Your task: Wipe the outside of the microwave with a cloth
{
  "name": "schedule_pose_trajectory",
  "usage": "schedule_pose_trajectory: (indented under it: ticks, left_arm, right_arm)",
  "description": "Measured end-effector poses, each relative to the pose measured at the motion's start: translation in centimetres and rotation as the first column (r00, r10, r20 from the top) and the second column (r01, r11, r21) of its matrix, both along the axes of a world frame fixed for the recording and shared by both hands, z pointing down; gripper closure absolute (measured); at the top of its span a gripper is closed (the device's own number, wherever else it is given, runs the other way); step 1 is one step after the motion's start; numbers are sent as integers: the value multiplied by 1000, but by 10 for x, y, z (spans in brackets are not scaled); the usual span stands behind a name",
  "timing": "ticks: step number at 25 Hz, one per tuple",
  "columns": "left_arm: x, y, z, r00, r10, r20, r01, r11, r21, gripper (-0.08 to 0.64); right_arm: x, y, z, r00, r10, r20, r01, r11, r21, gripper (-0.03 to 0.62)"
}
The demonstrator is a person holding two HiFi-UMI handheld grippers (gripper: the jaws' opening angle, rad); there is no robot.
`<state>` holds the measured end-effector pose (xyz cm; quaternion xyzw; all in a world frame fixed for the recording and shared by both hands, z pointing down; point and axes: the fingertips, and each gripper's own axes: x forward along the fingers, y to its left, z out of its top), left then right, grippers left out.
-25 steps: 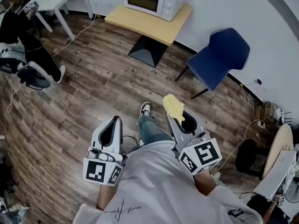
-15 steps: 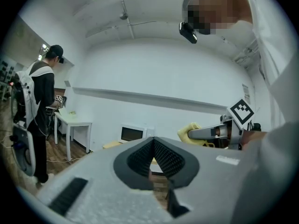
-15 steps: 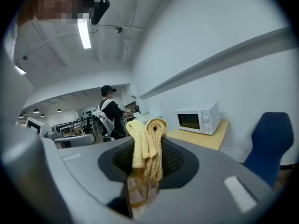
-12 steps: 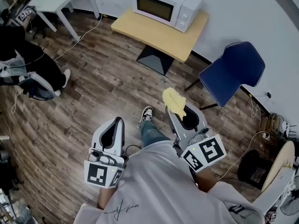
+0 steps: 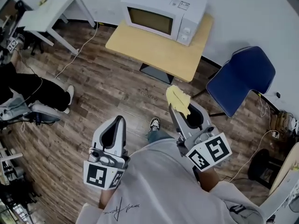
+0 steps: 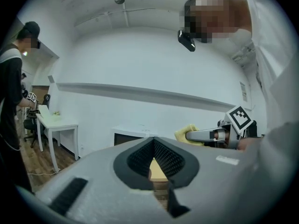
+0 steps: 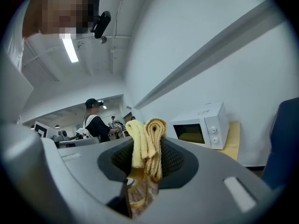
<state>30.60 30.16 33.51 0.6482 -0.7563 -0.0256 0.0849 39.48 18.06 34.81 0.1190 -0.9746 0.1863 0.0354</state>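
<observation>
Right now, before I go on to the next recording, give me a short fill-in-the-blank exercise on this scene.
1. The right gripper is shut on a ____ cloth.
2. The left gripper is shut and holds ____.
3. The microwave on the table has its door ____.
4. The chair beside the table is ____.
Missing words: yellow; nothing; closed; blue.

No legible print (sticker (image 5: 183, 5) on microwave (image 5: 159, 14), script (image 5: 122, 209) on shirt (image 5: 161, 181): too small)
</observation>
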Motion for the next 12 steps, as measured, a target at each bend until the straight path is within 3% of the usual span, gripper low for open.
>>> schedule_pose_trajectory:
  ticks: [6,12]
  left_arm:
    - [-39,-54,-6,1000,14,-11,-14,1000,12,560]
    - [-63,-100,-1,998,63,-32,-63,998,4,560]
  right_arm:
    - [-16,-60,7,994,109,-23,-109,994,-7,468]
    - [-20,-107,20,961,263,-87,-262,965,23,469]
